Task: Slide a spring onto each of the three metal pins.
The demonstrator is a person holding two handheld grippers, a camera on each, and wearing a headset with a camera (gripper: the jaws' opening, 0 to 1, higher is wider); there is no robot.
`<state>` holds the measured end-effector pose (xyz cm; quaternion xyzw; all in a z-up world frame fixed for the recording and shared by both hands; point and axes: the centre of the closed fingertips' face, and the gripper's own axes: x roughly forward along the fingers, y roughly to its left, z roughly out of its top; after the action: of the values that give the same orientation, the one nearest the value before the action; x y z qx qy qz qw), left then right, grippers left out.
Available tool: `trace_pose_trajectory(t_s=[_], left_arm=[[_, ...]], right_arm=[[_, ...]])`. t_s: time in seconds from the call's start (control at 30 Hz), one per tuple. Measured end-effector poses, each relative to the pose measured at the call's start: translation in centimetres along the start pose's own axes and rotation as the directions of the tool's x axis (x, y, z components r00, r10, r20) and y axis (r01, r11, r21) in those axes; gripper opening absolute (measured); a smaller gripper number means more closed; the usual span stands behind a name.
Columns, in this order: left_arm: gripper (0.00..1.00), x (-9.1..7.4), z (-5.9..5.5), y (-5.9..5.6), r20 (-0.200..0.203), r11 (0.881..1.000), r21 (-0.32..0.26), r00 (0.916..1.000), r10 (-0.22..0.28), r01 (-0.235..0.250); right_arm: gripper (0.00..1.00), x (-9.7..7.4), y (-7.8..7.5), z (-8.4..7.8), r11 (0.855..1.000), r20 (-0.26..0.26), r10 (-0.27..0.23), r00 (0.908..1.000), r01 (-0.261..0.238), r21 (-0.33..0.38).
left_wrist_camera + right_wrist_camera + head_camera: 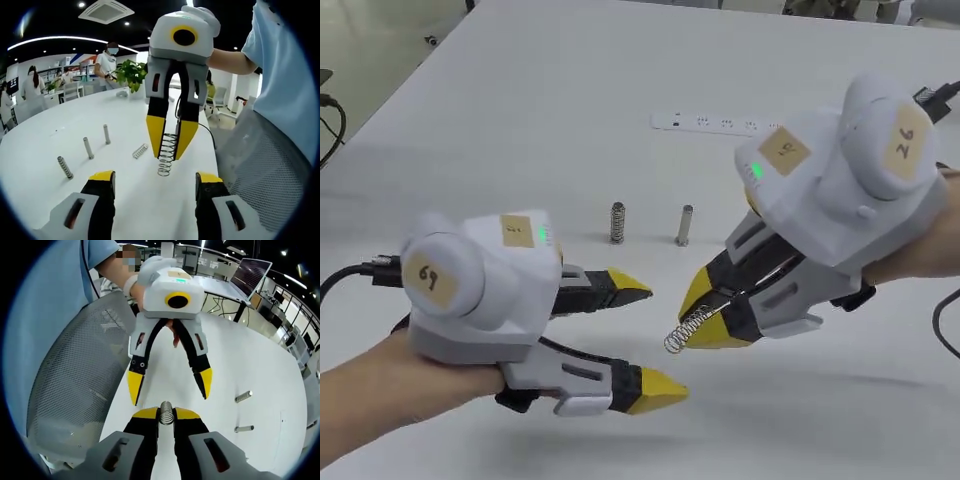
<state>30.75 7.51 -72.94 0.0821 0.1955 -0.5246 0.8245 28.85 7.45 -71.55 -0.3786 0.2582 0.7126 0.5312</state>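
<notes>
Wire-thin and light, the spring (pixel 682 332) should flex and slip easily (best pinched near one end); the right gripper (pixel 700 318) clamps its upper coils above the table; the left gripper (pixel 662 340) stands parted; one bare pin (pixel 685 225) waits beyond.

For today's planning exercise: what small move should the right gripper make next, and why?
Probably carry the spring to the bare pin and line it up above the top: the right gripper grips that spring, and the neighbouring sprung pin is already done.
</notes>
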Motion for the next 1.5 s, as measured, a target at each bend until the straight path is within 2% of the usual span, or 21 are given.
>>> trace_pose_trajectory(t_s=[0.2, 0.33, 0.37, 0.47, 0.7, 0.8, 0.97, 1.17, 1.5], left_arm=[[0.79, -0.4, -0.5, 0.8, 0.002, 0.998, -0.036, 0.9986, 0.052, -0.052], [0.95, -0.9, -0.8, 1.8, 0.005, 0.991, -0.066, 0.9936, 0.113, -0.112], [0.98, -0.9, -0.8, 1.9, 0.005, 0.991, -0.07, 0.9934, 0.114, -0.114], [0.98, -1.2, -1.2, 2.3, -0.011, 0.988, -0.081, 0.9917, 0.128, -0.129], [0.98, -1.7, -1.2, 2.9, 0.002, 0.983, -0.1, 0.9874, 0.158, -0.157], [0.98, -2.0, -0.9, 3.5, 0.029, 0.974, -0.13, 0.9813, 0.19, -0.185], [0.98, -2.4, -1.2, 4.1, 0.023, 0.968, -0.132, 0.9759, 0.217, -0.212], [0.96, -3.1, -1.5, 5.1, 0.025, 0.959, -0.144, 0.9677, 0.251, -0.245], [0.96, -3.3, -2.0, 5.5, 0.03, 0.955, -0.156, 0.9651, 0.26, -0.253]], right_arm=[[0.08, 0.0, -0.2, -0.1, 1.0, -0.002, 0.001, 1.0, -0.001, 0.001], [0.08, 0.0, -0.4, -0.3, 1.0, -0.006, 0.003, 1.0, -0.003, 0.003], [0.08, 0.0, -0.4, -0.3, 1.0, -0.007, 0.003, 1.0, -0.003, 0.002], [0.08, 0.0, -0.5, -0.4, 1.0, -0.012, 0.002, 0.9999, -0.002, 0.002], [0.08, -0.2, -1.4, -1.3, 1.0, -0.034, 0.003, 0.9994, -0.003, 0.006], [0.08, -0.4, -2.5, -2.1, 1.0, -0.051, -0.019, 0.9985, 0.02, 0.02], [0.08, -0.9, -3.5, -2.8, 0.999, -0.081, -0.019, 0.9966, 0.021, 0.027], [0.08, -1.7, -5.6, -3.2, 0.999, -0.111, -0.028, 0.9935, 0.031, 0.022], [0.08, -2.6, -9.3, -3.9, 0.999, -0.184, -0.037, 0.9822, 0.035, -0.018]])
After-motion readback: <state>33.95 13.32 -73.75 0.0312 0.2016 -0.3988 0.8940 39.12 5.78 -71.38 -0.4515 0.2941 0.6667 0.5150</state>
